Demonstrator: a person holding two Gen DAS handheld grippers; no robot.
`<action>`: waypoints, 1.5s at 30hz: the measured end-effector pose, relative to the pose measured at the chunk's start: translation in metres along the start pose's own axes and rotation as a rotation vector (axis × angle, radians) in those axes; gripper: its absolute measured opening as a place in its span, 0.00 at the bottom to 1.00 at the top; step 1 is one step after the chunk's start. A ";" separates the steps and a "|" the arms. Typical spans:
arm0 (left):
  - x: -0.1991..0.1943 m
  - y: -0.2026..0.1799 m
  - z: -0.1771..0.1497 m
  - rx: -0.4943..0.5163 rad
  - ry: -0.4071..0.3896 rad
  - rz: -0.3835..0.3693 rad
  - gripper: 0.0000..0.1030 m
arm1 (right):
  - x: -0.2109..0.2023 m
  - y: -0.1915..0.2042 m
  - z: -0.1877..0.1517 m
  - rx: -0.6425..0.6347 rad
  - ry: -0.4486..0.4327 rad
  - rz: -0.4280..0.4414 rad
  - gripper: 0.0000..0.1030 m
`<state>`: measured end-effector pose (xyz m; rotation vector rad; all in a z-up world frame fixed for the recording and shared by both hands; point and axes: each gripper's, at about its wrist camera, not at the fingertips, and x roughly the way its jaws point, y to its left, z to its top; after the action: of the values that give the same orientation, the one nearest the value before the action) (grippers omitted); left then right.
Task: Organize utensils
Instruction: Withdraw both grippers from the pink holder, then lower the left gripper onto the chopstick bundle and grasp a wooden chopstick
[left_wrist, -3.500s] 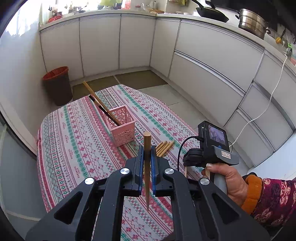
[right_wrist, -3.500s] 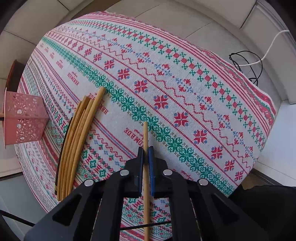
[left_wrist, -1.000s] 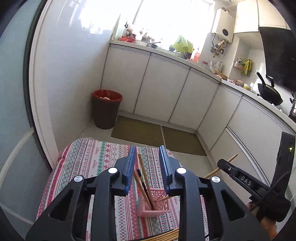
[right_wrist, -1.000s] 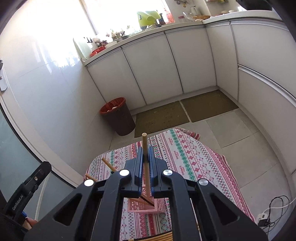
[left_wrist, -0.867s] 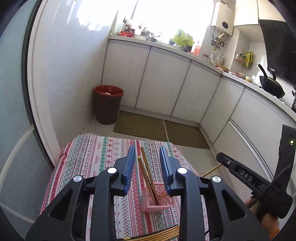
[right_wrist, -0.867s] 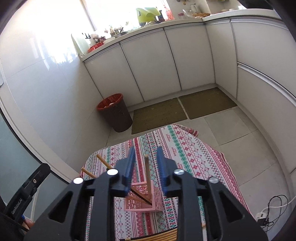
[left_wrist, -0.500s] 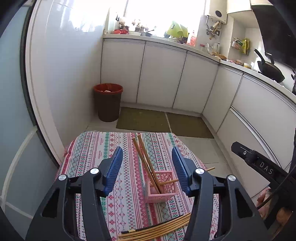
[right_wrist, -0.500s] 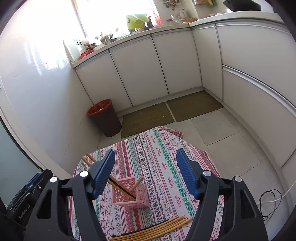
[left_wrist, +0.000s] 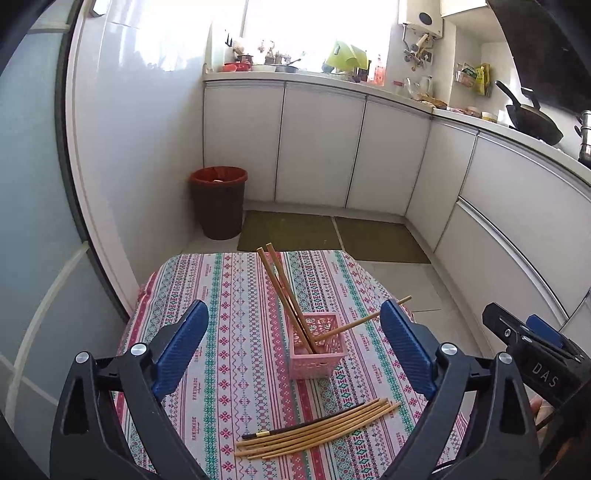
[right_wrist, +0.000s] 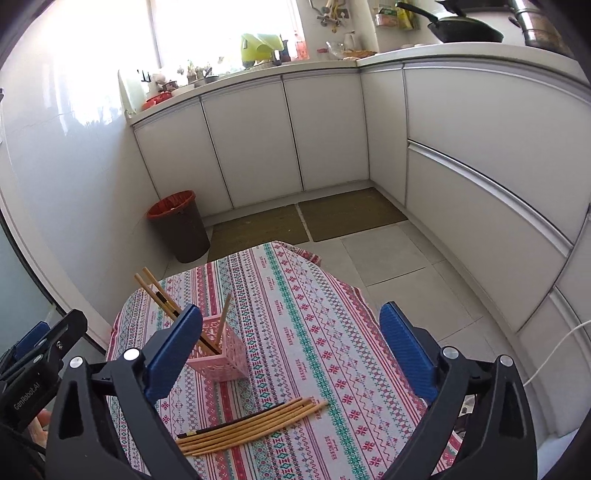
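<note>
A pink perforated basket (left_wrist: 317, 358) (right_wrist: 221, 360) stands mid-table on the patterned cloth (left_wrist: 229, 332). Three wooden chopsticks are in it: two lean up to the left (left_wrist: 280, 284) and one tilts out to the right (left_wrist: 362, 319). Several loose chopsticks (left_wrist: 317, 428) (right_wrist: 251, 424) lie bundled on the cloth in front of the basket. My left gripper (left_wrist: 293, 306) hovers above and short of the basket, its jaws opening wide with nothing between them. My right gripper (right_wrist: 290, 306) hovers likewise to the basket's right, its jaws also opening and empty.
A dark bin with a red rim (left_wrist: 218, 199) (right_wrist: 177, 225) stands on the floor beyond the table, by the wall. White cabinets (right_wrist: 332, 136) wrap the back and right. Two floor mats (right_wrist: 303, 218) lie in front of them. A white cable (right_wrist: 554, 354) hangs at right.
Both grippers opened from holding chopsticks over the basket to wide apart. The chopsticks now rest in the basket. Both hands drew back, so the loose bundle shows in front.
</note>
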<state>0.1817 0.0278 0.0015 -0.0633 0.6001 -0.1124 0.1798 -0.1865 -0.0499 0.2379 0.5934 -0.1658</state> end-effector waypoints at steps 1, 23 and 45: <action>0.000 -0.001 -0.001 0.004 0.002 0.000 0.89 | -0.002 -0.002 -0.003 -0.004 0.003 -0.004 0.92; 0.098 -0.060 -0.095 0.254 0.536 -0.205 0.93 | -0.006 -0.109 -0.127 0.036 0.321 -0.028 0.93; 0.191 -0.139 -0.148 0.238 0.847 -0.536 0.93 | 0.028 -0.223 -0.150 0.619 0.480 0.007 0.93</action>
<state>0.2424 -0.1378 -0.2150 0.0632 1.4011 -0.7544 0.0733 -0.3630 -0.2252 0.8959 1.0093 -0.2875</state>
